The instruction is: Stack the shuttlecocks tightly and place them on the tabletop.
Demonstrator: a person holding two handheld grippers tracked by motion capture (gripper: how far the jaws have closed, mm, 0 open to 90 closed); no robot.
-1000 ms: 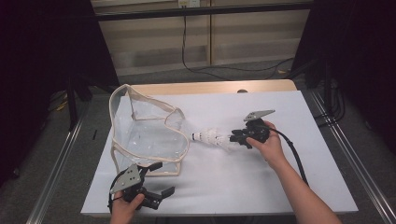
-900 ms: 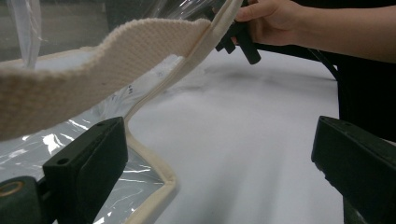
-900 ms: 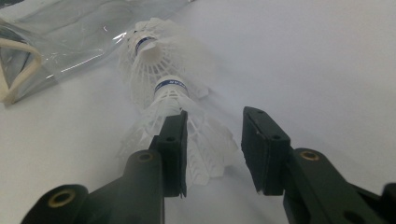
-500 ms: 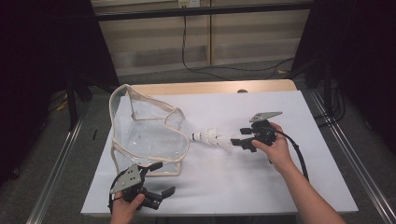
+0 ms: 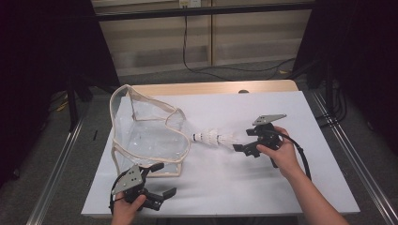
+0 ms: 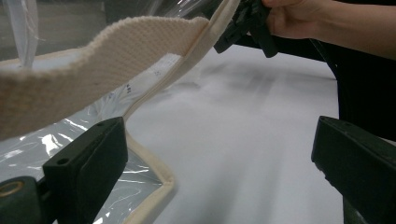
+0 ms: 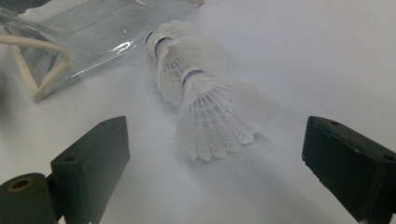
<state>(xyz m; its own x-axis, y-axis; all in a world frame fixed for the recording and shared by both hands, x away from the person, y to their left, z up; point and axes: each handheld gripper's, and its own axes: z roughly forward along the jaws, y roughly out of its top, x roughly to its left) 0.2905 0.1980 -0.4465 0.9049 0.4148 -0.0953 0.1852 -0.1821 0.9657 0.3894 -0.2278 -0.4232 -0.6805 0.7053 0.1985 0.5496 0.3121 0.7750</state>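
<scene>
A stack of white shuttlecocks (image 5: pixel 215 138) lies on its side on the white table (image 5: pixel 263 187), cork end toward the mouth of a clear plastic bag (image 5: pixel 145 136) with cream trim. My right gripper (image 5: pixel 241 140) sits just right of the stack. Its jaws have just been opening and stand wide. In the right gripper view the nearest feather skirt of the shuttlecocks (image 7: pixel 205 102) lies loose in the gap of the right gripper (image 7: pixel 215 172), touching neither pad. My left gripper (image 5: pixel 166 179) is open at the bag's front edge, beside the cream trim (image 6: pixel 116 51).
The bag (image 7: pixel 84 28) takes up the table's left half. A black cable trails from the right gripper along the person's forearm. Metal rails run along both sides of the table, with dark floor beyond.
The right gripper has let go of the shuttlecock stack, opened its jaws and drawn back a little to the right. The stack stays lying on the table. The left gripper has not moved.
</scene>
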